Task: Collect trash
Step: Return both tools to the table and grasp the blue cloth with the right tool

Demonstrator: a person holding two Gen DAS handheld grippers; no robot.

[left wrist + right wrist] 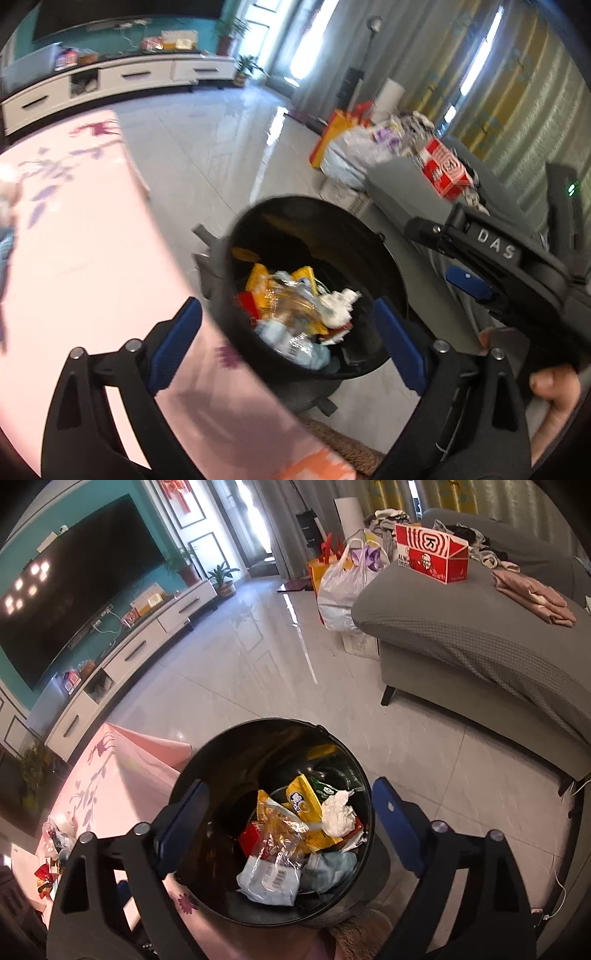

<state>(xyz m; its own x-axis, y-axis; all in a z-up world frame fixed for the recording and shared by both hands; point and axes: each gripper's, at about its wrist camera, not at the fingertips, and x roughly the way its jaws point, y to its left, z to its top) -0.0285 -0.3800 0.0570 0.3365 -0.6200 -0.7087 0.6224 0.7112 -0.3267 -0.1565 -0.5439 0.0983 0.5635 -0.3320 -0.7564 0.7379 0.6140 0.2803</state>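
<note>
A black round trash bin (pixel 373 240) stands on the floor beside the pink-clothed table (pixel 92 258). It holds wrappers, a clear plastic bag and a crumpled white tissue (pixel 338 304). My left gripper (pixel 291 339) is open and empty, above the bin's near rim. My right gripper (pixel 291 823) is open and empty, right over the bin (pixel 221 753), looking down on the trash (pixel 291 834). The right gripper's body also shows in the left wrist view (pixel 495 247). More trash (pixel 51 853) lies on the table's left part (pixel 122 779).
A grey sofa (pixel 480 642) stands to the right with a red KFC box (pixel 430 552) and clothes on it. Full bags (pixel 343 583) sit on the floor at its end. A TV (pixel 74 602) and a white cabinet (pixel 147 642) line the far wall.
</note>
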